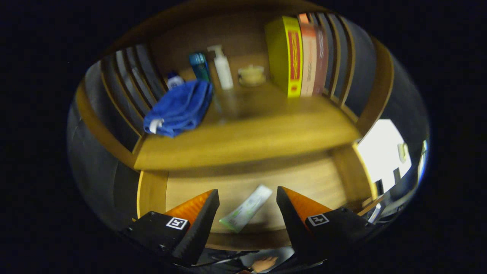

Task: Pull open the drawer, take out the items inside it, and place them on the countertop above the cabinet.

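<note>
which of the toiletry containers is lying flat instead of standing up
The white and green tube, lying flat in the open drawer between the open claw fingers. The bottles on the countertop stand upright.

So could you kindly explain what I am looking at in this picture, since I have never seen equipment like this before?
Gladly. A person carries a hand-held gripper with a wide-angle camera on it, so you look forward along its two jaws. They stand open and hold nothing. Between them lies a white and green tube inside the open wooden drawer. Beyond it is the countertop, which carries a folded blue towel, a white pump bottle, a blue bottle, a small jar and some upright books. The tube is not yet taken out.
</note>
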### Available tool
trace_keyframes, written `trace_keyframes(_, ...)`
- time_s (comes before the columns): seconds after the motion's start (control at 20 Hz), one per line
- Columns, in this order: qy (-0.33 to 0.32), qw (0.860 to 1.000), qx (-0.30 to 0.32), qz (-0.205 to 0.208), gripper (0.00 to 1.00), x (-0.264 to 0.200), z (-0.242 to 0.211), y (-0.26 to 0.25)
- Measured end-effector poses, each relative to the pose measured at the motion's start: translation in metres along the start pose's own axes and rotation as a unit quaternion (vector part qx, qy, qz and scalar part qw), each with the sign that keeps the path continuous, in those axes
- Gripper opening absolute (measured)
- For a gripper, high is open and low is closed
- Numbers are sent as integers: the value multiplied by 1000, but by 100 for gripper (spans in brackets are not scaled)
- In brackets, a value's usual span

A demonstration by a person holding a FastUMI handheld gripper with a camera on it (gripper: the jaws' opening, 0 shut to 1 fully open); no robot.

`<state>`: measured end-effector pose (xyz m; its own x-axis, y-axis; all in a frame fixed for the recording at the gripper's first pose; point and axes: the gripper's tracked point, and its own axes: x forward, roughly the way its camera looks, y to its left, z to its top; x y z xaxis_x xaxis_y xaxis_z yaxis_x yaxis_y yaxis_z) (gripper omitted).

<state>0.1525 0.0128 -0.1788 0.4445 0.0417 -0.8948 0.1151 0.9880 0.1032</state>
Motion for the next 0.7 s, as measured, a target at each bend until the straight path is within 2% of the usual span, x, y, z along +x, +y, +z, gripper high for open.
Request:
trace_keyframes(0.1,26,999,4,-30,98,23,-9,-12)
trace_keyframes(0.3,61,996,21,-62,97,52,-13,-21)
trace_keyframes(0.5,104,991,47,-64,97,75,-25,-14)
trace_keyframes(0.7,116,989,65,-69,96,89,-29,-15)
